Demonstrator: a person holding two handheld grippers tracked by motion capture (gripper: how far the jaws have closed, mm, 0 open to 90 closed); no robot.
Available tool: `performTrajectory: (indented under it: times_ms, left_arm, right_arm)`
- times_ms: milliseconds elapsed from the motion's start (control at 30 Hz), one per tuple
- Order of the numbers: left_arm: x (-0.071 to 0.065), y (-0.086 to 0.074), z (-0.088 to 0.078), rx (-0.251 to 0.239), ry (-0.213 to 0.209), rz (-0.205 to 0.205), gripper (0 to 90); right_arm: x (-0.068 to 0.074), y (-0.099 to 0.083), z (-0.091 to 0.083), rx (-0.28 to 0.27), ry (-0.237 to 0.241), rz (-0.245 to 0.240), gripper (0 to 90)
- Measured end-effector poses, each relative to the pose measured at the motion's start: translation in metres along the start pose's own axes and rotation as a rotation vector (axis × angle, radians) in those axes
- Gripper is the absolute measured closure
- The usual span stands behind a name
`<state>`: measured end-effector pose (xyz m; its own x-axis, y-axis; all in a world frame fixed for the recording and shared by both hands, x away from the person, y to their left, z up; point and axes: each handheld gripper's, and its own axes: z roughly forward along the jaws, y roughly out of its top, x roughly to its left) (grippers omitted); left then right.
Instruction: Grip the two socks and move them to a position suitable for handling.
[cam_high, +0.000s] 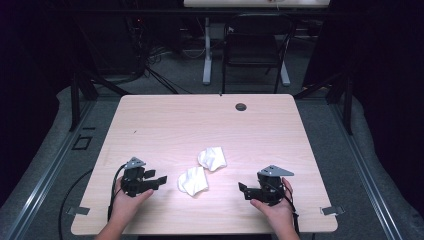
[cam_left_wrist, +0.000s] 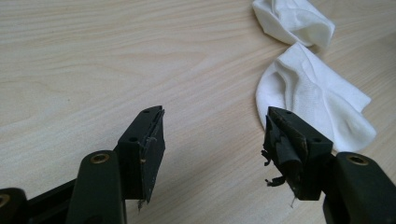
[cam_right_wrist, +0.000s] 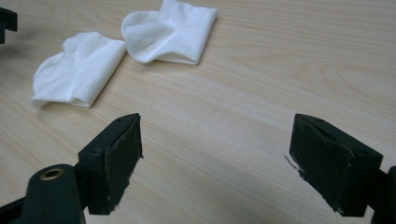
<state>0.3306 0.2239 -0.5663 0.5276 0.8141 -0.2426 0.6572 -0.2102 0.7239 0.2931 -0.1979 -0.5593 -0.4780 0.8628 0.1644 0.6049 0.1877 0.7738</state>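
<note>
Two white socks (cam_high: 202, 171) lie crumpled at the centre of the desk (cam_high: 165, 125) — touching each other. Left gripper (cam_high: 152, 181) lower left, right gripper (cam_high: 246, 191) lower right — both with fingers wide, empty.

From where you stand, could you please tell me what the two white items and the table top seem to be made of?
Nearer white item and farther white item: soft knit fabric, matte, likely cotton socks, judging by folds, creases and curved heel-like edges. Table top: pale wood-grain surface, smooth with a slight sheen; grain lines show, though it may be laminate rather than solid wood.
</note>
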Motion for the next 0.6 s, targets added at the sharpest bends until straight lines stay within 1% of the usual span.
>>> performTrajectory:
  times_ms: [33,100,133,167,200,233,267,333,367,400,433,467,500,533,567,600]
  left_arm:
    - [0.000,0.000,0.000,0.000,0.000,0.000,37.9]
    - [-0.002,0.001,0.003,-0.001,0.001,0.006,37.2]
    - [-0.002,0.001,0.003,0.006,0.003,0.017,37.2]
    - [-0.002,0.001,0.003,0.006,0.003,0.017,37.3]
    - [-0.004,0.000,0.003,0.009,0.005,0.030,37.9]
    - [-0.004,0.000,0.003,0.009,0.005,0.030,38.5]
    - [-0.006,0.000,0.003,0.005,0.004,0.035,38.5]
    - [-0.009,0.001,0.003,-0.002,-0.004,0.038,40.8]
    - [-0.009,0.001,0.003,-0.002,-0.004,0.038,40.9]
    - [-0.011,0.002,0.004,-0.005,0.002,0.049,40.9]
    - [-0.013,0.001,0.005,0.002,0.010,0.059,41.8]
    - [-0.015,0.001,0.006,0.014,0.012,0.074,41.9]
    - [-0.015,0.001,0.006,0.014,0.012,0.074,41.7]
    - [-0.017,0.001,0.007,0.016,0.008,0.083,41.7]
    - [-0.018,0.001,0.007,0.014,0.009,0.093,41.4]
    - [-0.020,0.002,0.008,0.021,-0.001,0.101,40.9]
  right_arm:
    - [-0.001,0.000,0.001,-0.001,-0.004,-0.008,17.4]
    - [-0.001,-0.001,0.002,0.013,-0.032,-0.036,19.4]
    - [-0.001,-0.002,0.003,0.017,-0.042,-0.043,21.9]
    - [-0.001,-0.002,0.003,0.017,-0.042,-0.043,21.9]
    - [0.001,-0.005,0.003,0.027,-0.054,-0.055,26.3]
    - [0.001,-0.005,0.004,0.025,-0.058,-0.057,28.5]
    - [0.001,-0.005,0.004,0.025,-0.058,-0.057,28.5]
    - [0.003,-0.006,0.005,0.030,-0.057,-0.071,34.2]
    - [0.003,-0.006,0.005,0.030,-0.057,-0.071,34.2]
    - [0.004,-0.006,0.005,0.041,-0.061,-0.078,36.0]
    - [0.005,-0.007,0.005,0.040,-0.058,-0.073,38.3]
    - [0.007,-0.008,0.004,0.034,-0.068,-0.077,41.1]
    - [0.007,-0.008,0.004,0.034,-0.068,-0.077,41.1]
    - [0.007,-0.008,0.003,0.037,-0.065,-0.083,41.9]
    - [0.009,-0.008,0.004,0.018,-0.066,-0.078,42.8]
    - [0.010,-0.007,0.002,0.034,-0.063,-0.090,43.1]
